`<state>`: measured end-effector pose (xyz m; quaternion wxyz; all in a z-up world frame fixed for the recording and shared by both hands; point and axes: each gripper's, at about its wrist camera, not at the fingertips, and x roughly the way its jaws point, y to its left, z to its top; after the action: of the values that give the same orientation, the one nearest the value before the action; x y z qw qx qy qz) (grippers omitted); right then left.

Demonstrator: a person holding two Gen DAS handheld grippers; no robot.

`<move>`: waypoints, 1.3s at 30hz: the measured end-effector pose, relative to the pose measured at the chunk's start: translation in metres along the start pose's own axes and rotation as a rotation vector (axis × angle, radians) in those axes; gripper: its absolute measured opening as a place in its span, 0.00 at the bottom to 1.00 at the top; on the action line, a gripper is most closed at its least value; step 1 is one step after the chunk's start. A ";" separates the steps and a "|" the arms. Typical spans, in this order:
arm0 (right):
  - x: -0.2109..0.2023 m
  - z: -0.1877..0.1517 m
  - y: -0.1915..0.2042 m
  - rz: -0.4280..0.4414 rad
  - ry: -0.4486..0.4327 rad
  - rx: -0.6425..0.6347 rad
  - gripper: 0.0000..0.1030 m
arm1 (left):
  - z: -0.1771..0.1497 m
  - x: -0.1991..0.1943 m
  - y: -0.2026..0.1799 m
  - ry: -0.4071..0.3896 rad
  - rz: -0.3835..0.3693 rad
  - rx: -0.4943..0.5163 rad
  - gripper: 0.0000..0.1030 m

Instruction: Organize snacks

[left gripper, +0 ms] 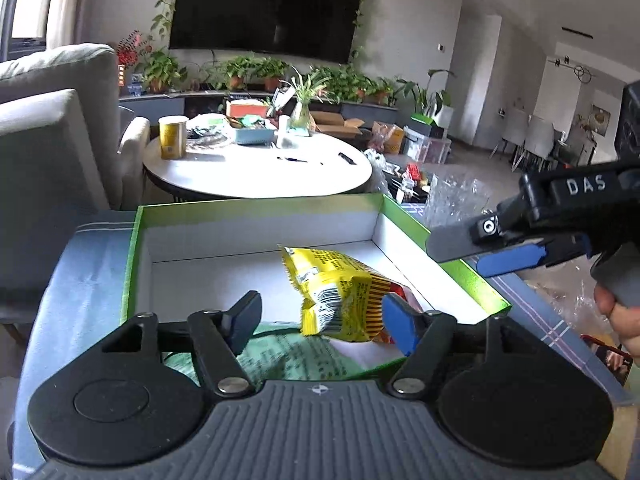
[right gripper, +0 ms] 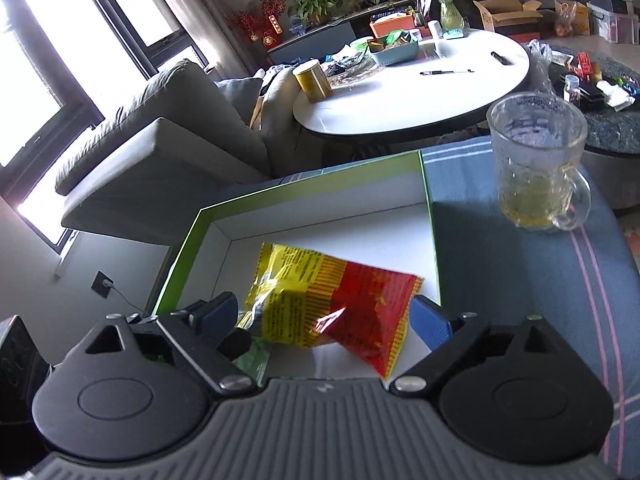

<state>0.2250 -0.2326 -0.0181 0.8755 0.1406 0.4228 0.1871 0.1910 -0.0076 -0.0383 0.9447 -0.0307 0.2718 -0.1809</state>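
A yellow and red snack packet (left gripper: 340,294) lies inside a shallow green-rimmed box (left gripper: 256,210) with a white floor. It also shows in the right wrist view (right gripper: 332,300), in the same box (right gripper: 308,184). A green packet (left gripper: 288,354) lies under it at the box's near side. My left gripper (left gripper: 322,320) is open, low over the near part of the box, with the yellow packet between and beyond its fingers. My right gripper (right gripper: 326,318) is open around the near end of the packet. It shows from the side at the right in the left wrist view (left gripper: 480,252).
The box sits on a blue striped cloth (right gripper: 520,280). A glass mug (right gripper: 536,168) stands on the cloth right of the box. A grey sofa (right gripper: 160,152) is at the left. A round white table (left gripper: 256,168) with clutter stands behind the box.
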 end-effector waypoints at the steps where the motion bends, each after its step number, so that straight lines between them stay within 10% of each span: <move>1: -0.001 -0.002 0.002 0.002 0.002 -0.001 0.91 | -0.002 -0.006 0.002 -0.006 0.004 -0.004 0.66; 39: -0.094 -0.118 0.017 -0.081 -0.084 -0.063 0.91 | -0.063 -0.101 -0.055 0.036 -0.021 -0.006 0.69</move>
<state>0.0743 -0.2489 -0.0171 0.9034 0.1035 0.3848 0.1585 0.0606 -0.0201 -0.0322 0.9377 -0.0329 0.2889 -0.1905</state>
